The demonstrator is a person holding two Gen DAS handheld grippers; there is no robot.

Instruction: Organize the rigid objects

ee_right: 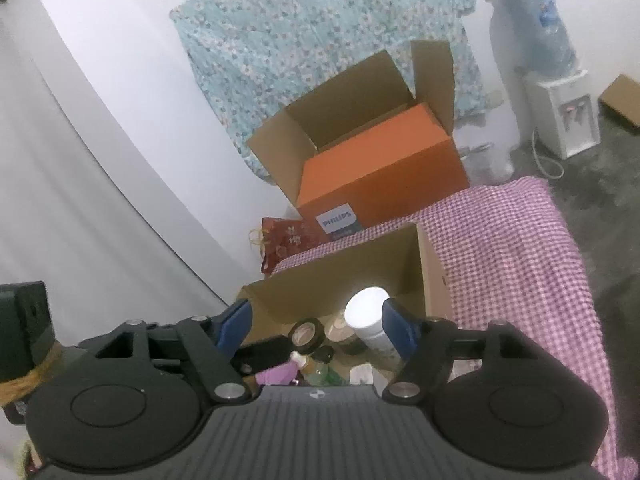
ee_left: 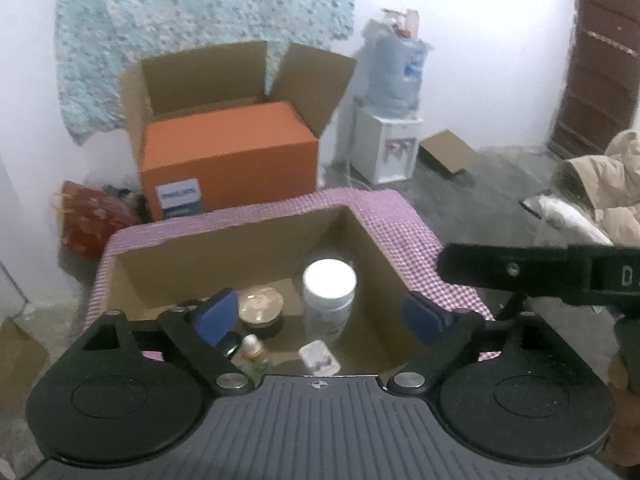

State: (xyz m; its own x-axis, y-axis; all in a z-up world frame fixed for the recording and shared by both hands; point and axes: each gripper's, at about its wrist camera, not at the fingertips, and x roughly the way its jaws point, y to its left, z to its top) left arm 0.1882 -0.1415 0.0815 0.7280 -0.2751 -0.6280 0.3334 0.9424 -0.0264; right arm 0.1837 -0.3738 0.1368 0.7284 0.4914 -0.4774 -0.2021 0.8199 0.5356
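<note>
Left gripper stands wide and empty above the cardboard box; right gripper likewise, holding nothing. White-lidded jar stands upright at the box's far right. We judge it rigid, light, slick plastic: take it across the body below the lid. Small bottle, near left, looks like glass, possibly fragile.

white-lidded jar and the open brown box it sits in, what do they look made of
White-lidded jar: likely plastic, a smooth glossy lid that catches glare over a pale, slightly see-through body. Open brown box: cardboard, matte tan walls with raw cut edges.
</note>
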